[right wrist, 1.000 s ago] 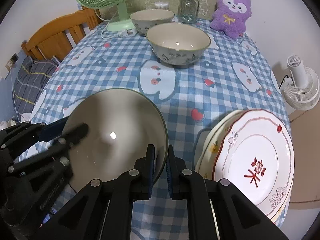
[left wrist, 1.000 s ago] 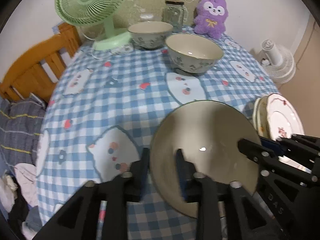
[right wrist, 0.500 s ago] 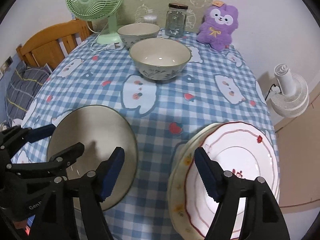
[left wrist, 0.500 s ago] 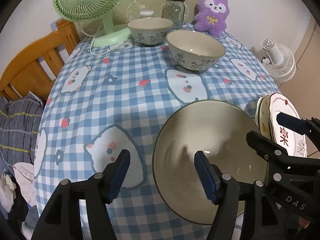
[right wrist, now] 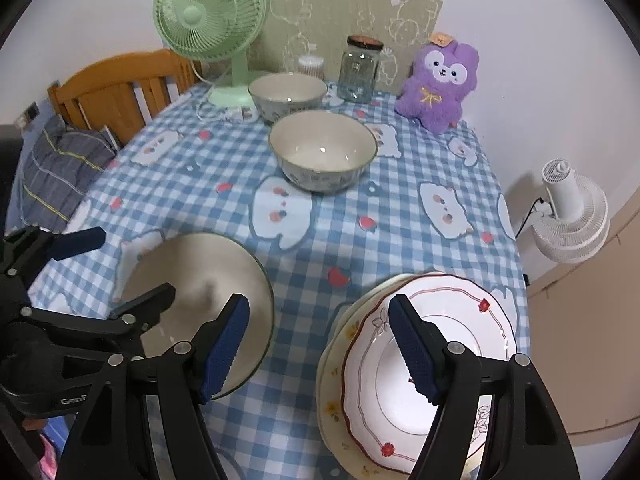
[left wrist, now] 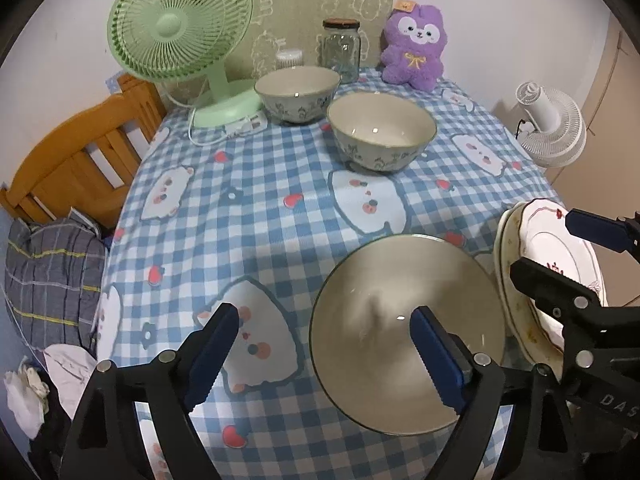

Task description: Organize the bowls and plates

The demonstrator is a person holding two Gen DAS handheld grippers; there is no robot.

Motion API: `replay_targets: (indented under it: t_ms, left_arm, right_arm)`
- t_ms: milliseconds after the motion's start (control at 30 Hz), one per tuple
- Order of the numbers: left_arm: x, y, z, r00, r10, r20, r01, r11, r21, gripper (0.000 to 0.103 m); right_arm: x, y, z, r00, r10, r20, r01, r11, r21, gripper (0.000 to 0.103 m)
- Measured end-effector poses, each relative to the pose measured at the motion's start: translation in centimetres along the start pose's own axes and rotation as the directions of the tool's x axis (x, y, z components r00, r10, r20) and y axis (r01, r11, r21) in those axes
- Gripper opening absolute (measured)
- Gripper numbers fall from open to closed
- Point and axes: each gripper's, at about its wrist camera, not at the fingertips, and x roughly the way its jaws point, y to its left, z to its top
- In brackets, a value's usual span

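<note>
While the large bowl (left wrist: 404,332) rests on the table, left gripper (left wrist: 324,356) and right gripper (right wrist: 320,344) have just spread wide, grasping nothing.

A green fan (left wrist: 180,32), glass jar (left wrist: 341,50) and purple plush toy (left wrist: 414,52) line the checked tablecloth's (left wrist: 256,208) far edge.

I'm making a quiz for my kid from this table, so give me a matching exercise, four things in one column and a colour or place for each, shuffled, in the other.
Things:
1. desk fan
2. plush toy
3. glass jar
4. plate stack

Descriptions:
A. purple
B. near edge, right of the big bowl
C. green
D. clear, brown lid

Pairs: 1-C, 2-A, 3-D, 4-B
</note>
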Motion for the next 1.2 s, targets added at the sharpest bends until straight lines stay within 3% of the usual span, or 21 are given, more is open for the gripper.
replay_targets:
  t_ms: [467, 1033, 1200]
  left_arm:
    - [-3.9, -1.1, 2.7, 0.998, 0.004, 0.068, -0.007, 0.999, 0.042, 0.099]
    - [-4.4, -2.2, 7.1, 0.996, 0.019, 0.083, -0.022, 0.999, 0.042, 0.099]
    - [-3.7, -2.4, 8.3, 0.996, 0.015, 0.086, -0.019, 0.999, 0.04, 0.097]
  right_arm:
    - [-3.9, -1.7, 2.3, 0.999, 0.009, 0.032, -0.009, 1.0, 0.003, 0.075]
    - [-4.7, -4.5, 5.3, 0.996, -0.011, 0.088, 0.012, 1.0, -0.013, 0.075]
    - [-4.1, -5.6, 6.6, 0.994, 0.063, 0.088, -0.064, 0.998, 0.006, 0.075]
